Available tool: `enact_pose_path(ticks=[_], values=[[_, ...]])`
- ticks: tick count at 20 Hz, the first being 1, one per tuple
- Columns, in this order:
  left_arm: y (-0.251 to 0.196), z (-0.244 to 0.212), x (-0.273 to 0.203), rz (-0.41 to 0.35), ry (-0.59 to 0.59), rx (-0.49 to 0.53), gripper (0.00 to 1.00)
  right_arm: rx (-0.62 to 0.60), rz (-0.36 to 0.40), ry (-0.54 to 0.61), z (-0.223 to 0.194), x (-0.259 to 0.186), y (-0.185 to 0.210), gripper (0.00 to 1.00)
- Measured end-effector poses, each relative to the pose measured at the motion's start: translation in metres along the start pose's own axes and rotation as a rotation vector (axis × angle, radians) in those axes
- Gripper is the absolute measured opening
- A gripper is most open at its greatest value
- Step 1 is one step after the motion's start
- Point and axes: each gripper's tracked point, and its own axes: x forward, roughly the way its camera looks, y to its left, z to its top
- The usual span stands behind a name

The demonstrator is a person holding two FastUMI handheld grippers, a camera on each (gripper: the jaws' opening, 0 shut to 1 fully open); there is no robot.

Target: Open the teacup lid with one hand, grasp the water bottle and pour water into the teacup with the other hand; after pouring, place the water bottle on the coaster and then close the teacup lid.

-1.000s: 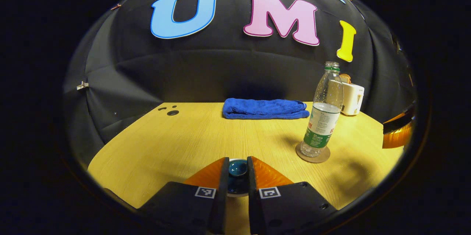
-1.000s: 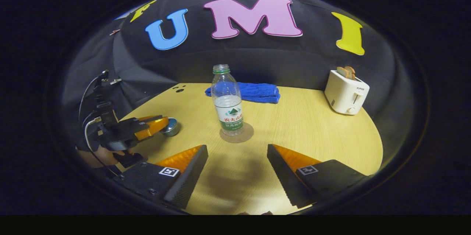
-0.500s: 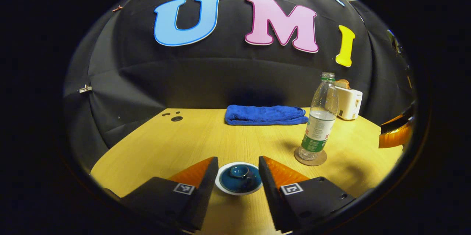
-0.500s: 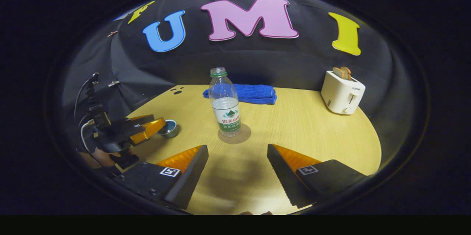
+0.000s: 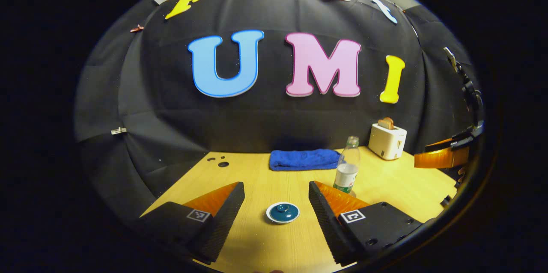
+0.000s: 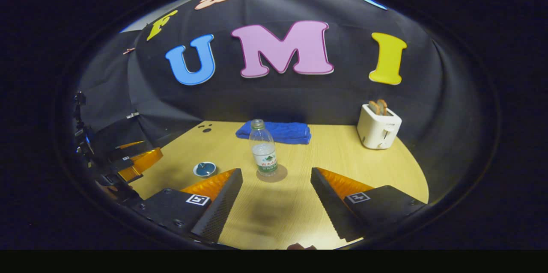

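Observation:
A small teacup with a dark blue lid (image 5: 282, 213) sits on the wooden table (image 5: 385, 183), lid on. My left gripper (image 5: 276, 202) hangs open above and behind it, touching nothing. The clear water bottle (image 5: 347, 169) with a green label stands upright and uncapped on a round coaster. In the right gripper view the bottle (image 6: 263, 153) rests on the coaster (image 6: 272, 174) and the teacup (image 6: 204, 169) lies to its left. My right gripper (image 6: 276, 191) is open, well back from the bottle. The left gripper (image 6: 137, 159) shows at that view's left edge.
A folded blue towel (image 6: 276, 131) lies at the back of the table. A white toaster (image 6: 378, 127) with toast stands at the back right. Small dark holes (image 5: 219, 163) mark the table's back left. The right gripper (image 5: 443, 157) shows at the left gripper view's right edge.
My left gripper opened, let go of the teacup lid and drew back and up. My right gripper also pulled back, so bottle and cup look smaller.

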Motion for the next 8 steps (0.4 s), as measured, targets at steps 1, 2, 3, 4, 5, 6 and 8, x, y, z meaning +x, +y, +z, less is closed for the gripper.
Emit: enact_pose_path(ticks=[1, 2, 3, 4, 5, 6, 8], values=[[0.003, 0.012, -0.011, 0.018, -0.015, -0.014, 0.94, -0.005, -0.011, -0.037, 0.012, -0.009, 0.001, 0.99], [0.003, 0.022, -0.021, 0.027, -0.027, -0.033, 0.94, -0.009, -0.020, -0.071, 0.024, -0.020, 0.004, 0.99], [0.003, 0.033, -0.029, 0.030, -0.040, -0.052, 0.94, -0.015, -0.028, -0.099, 0.034, -0.030, 0.005, 0.99], [0.004, 0.043, -0.038, 0.037, -0.055, -0.067, 0.94, -0.021, -0.037, -0.127, 0.042, -0.041, 0.008, 0.99], [0.008, 0.052, -0.045, 0.048, -0.069, -0.078, 0.94, -0.026, -0.047, -0.154, 0.051, -0.051, 0.010, 0.99], [0.012, 0.059, -0.053, 0.060, -0.084, -0.086, 0.94, -0.028, -0.056, -0.183, 0.056, -0.060, 0.013, 0.99], [0.013, 0.069, -0.066, 0.057, -0.105, -0.101, 0.94, -0.029, -0.069, -0.232, 0.061, -0.078, 0.019, 0.99]])
